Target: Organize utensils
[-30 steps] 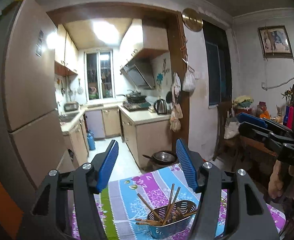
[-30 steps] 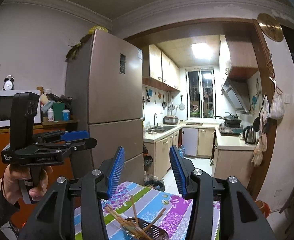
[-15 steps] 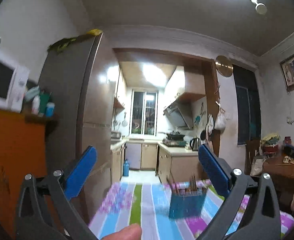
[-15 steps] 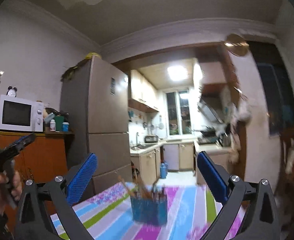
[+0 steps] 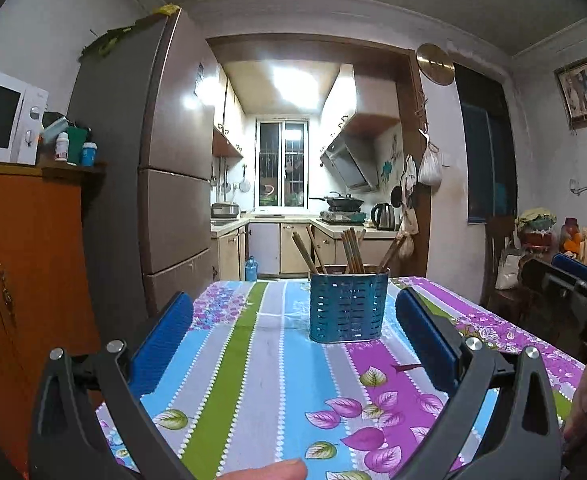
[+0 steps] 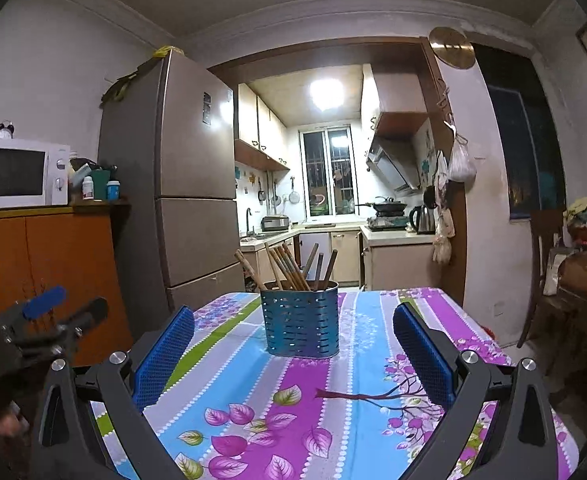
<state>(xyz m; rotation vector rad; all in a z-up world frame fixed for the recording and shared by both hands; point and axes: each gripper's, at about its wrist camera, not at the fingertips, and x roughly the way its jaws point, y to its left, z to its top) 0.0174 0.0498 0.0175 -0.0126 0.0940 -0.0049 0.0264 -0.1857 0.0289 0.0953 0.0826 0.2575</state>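
Two spread tongs face one blue perforated metal utensil holder [image 5: 348, 307] on the desk [image 5: 253, 380].

The left tongs [image 5: 293, 338] and right tongs [image 6: 293, 340] both stand wide apart with nothing between their blue pads, hovering level over the striped floral tablecloth at its near edge. The single oval holder stands upright near the desk's middle, well ahead of both tongs, holding roughly eight brown wooden chopsticks [image 6: 289, 266] that lean and fan out above its rim; their exact number is hard to tell.
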